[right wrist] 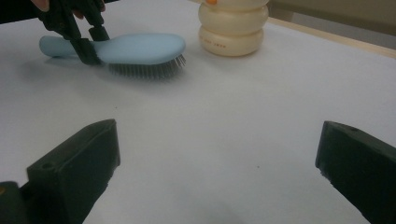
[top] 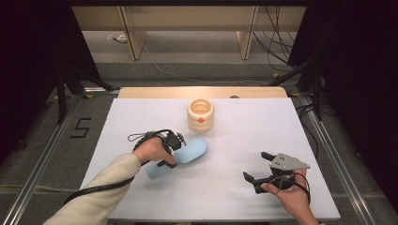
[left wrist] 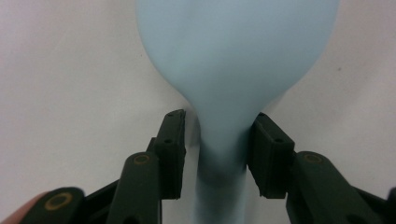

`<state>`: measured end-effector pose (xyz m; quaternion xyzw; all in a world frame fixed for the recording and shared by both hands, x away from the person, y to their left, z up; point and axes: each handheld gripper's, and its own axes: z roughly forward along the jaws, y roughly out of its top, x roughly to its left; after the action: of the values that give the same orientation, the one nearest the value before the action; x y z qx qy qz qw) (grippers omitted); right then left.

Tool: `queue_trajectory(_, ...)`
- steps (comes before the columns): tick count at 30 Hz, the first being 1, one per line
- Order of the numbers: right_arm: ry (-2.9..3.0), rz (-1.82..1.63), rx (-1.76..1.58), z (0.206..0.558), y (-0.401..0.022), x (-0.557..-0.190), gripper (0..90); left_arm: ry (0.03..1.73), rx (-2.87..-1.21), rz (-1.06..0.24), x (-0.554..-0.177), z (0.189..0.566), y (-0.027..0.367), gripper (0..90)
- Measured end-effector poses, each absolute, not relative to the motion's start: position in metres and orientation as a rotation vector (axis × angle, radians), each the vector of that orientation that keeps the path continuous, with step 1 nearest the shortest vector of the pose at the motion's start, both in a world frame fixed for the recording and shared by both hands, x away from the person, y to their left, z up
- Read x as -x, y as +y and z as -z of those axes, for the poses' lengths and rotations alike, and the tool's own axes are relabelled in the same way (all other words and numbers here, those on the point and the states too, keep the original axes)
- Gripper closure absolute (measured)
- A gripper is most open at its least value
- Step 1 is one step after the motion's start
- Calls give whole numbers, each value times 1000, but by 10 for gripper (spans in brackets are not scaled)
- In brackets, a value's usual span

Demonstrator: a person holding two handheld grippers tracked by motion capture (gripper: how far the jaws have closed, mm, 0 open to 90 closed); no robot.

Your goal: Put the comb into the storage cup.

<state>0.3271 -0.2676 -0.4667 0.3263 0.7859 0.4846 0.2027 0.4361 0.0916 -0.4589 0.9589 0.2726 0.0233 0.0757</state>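
Note:
A light blue hairbrush (top: pixel 190 151) lies bristles down on the white table (top: pixel 263 126), left of the middle. My left gripper (top: pixel 171 152) comes down over its narrow neck. In the left gripper view the neck of the brush (left wrist: pixel 222 140) runs between the two jaws of the left gripper (left wrist: pixel 219 130). One pad sits right at the neck's edge, while a slim gap shows at the other, so the jaws are open. The right gripper view shows the brush (right wrist: pixel 135 46) with those jaws (right wrist: pixel 86 46) astride it. My right gripper (top: pixel 257 166) rests wide open near the front right, holding nothing.
A cream ribbed round container (top: pixel 201 115) with an orange mark stands at the back middle of the table, just beyond the brush head. A wooden strip (top: pixel 202 92) borders the far edge. Cables lie on the floor beyond it.

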Motion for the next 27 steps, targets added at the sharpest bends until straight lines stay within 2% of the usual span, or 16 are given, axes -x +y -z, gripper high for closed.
queue_trajectory(9, 2195, -1350, -911, 467, -268, -327, 8, 818, -2891, -64, -435, 460, 87, 668)
queue_trajectory(27, 2198, -1347, -909, 467, -267, -327, 7, 788, -2903, -101, -431, 460, 85, 693)
